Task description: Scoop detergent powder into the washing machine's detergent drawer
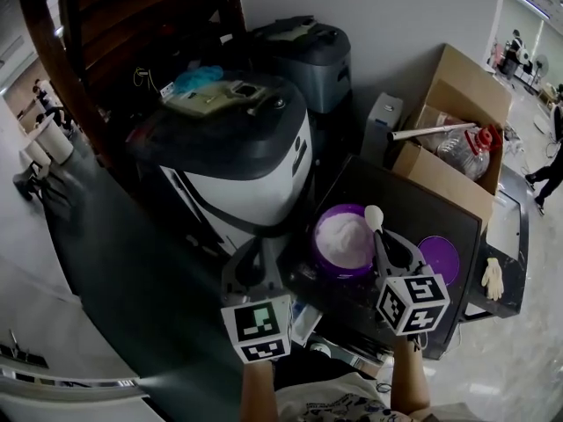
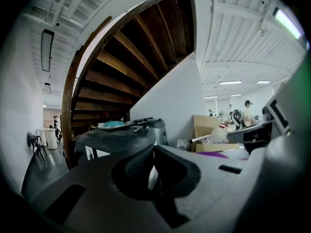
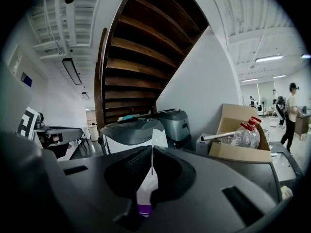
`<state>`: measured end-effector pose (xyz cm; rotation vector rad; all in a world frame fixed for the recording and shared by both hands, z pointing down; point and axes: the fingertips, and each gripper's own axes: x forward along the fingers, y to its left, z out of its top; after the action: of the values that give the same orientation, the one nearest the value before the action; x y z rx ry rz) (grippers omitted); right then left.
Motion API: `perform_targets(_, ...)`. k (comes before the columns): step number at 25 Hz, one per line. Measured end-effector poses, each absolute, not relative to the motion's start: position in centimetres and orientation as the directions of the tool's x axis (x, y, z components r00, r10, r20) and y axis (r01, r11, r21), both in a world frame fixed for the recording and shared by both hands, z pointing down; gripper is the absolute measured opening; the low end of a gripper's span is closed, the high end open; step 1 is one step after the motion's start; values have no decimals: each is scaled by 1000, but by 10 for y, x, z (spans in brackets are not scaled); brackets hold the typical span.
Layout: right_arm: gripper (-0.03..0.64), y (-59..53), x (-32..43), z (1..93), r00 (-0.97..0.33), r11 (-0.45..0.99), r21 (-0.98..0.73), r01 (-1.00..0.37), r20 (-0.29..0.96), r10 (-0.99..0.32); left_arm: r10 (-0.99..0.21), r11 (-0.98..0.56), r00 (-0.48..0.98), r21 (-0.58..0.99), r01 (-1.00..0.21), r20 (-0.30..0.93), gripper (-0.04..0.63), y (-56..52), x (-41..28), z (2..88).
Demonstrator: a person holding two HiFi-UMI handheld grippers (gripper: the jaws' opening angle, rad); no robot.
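Spoon held over powder tub
Right hand-held gripper (image 1: 380, 241) (image 3: 151, 152) clamps white plastic spoon (image 1: 373, 217) above round purple tub (image 1: 339, 272) of white detergent powder (image 1: 343, 238) on dark desk (image 1: 413, 207); left hand-held gripper (image 1: 249, 272) (image 2: 153, 154) closed, empty, near left.

- Spoon (image 1: 373, 217): handle buried between the clamped jaws of my right gripper (image 1: 383, 244); only the bowl shows.
- Purple tub (image 1: 315, 236): near rim covered by that gripper.
- Purple lid (image 1: 442, 255): left edge behind the same gripper.
- White-and-blue item (image 1: 304, 322) beside my left gripper (image 1: 249, 266): mostly covered, unidentifiable.
- My forearms (image 1: 406, 385): cut off by the bottom edge.
- Distant person (image 1: 552, 152): too small to make out.
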<state>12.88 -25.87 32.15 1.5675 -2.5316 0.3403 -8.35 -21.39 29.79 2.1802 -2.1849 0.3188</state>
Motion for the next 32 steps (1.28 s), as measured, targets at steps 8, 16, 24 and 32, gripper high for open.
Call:
perform_targets(8, 21, -268, 120, 342, -441, 411, -158, -898, 321, -839, -975, -70, 43, -114, -991, 219, 3, -239, -90, 312)
perform_targets(16, 21, -275, 119, 367, -429, 396, -169, -902, 436, -791, -959, -134, 106, -92, -987, 264, 3, -258, -93, 331)
perform_targets(24, 21, -284, 128, 376, -437, 403, -181, -897, 493, -752, -942, -187, 155, -81, -979, 298, 3, -271, -93, 348)
perform_targets(32, 21, -281, 122, 389, -492, 476, -200, -856, 595, -636, -927, -226, 190, -76, -971, 324, 3, -279, -89, 359)
